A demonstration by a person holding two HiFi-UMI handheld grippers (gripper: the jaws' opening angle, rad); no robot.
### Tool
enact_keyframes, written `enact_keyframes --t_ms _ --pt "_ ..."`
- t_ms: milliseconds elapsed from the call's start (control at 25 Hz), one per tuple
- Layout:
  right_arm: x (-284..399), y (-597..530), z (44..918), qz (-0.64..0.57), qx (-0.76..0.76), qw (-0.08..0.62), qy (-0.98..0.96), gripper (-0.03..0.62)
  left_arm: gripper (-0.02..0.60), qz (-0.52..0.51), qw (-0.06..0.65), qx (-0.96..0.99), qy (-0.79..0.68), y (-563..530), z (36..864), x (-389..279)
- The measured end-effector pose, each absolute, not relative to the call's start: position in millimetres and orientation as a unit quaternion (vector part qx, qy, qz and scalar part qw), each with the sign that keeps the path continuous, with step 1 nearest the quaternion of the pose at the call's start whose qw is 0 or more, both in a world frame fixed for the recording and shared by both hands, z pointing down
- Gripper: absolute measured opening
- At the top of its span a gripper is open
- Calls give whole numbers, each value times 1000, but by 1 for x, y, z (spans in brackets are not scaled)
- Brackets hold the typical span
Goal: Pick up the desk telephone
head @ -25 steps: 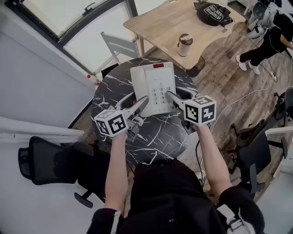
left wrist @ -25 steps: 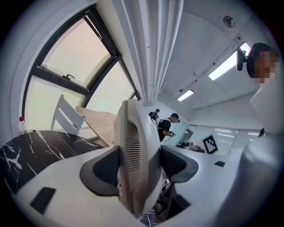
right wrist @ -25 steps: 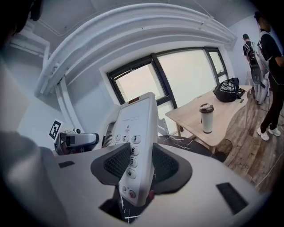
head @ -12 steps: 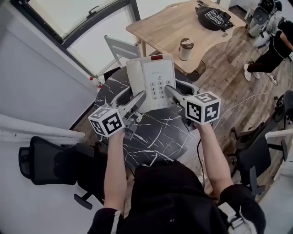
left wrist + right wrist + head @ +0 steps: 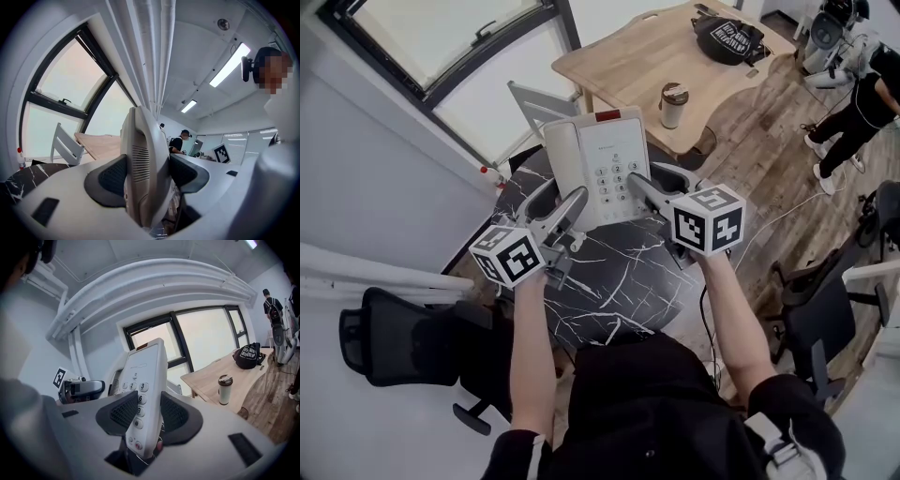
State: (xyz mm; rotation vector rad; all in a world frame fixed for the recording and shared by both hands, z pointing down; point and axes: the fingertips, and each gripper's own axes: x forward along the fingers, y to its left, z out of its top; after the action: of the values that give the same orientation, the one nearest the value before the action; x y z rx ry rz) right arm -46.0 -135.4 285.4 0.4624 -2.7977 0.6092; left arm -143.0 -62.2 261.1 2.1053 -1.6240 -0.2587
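Tel point(image 5: 598, 169) btwn both grippers' jaws

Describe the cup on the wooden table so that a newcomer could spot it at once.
Beyond the round black marble-patterned table stands a light wooden table. Near its closer edge is a tall pale cylindrical cup with a dark lid, upright and alone. Its neighbour, a black printed bag, is soft and low, at the far end.

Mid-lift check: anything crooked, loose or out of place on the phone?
Nothing stands out. The left gripper and right gripper clamp the phone by its two side edges, roughly evenly, and its handset sits in place.
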Motion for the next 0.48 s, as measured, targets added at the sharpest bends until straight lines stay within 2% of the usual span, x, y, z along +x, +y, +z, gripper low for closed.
enact_keyframes --t_ms 480 --pt "-44 -136 292 211 162 124 -956 170 299 -95 241 764 -591 -63 268 -141"
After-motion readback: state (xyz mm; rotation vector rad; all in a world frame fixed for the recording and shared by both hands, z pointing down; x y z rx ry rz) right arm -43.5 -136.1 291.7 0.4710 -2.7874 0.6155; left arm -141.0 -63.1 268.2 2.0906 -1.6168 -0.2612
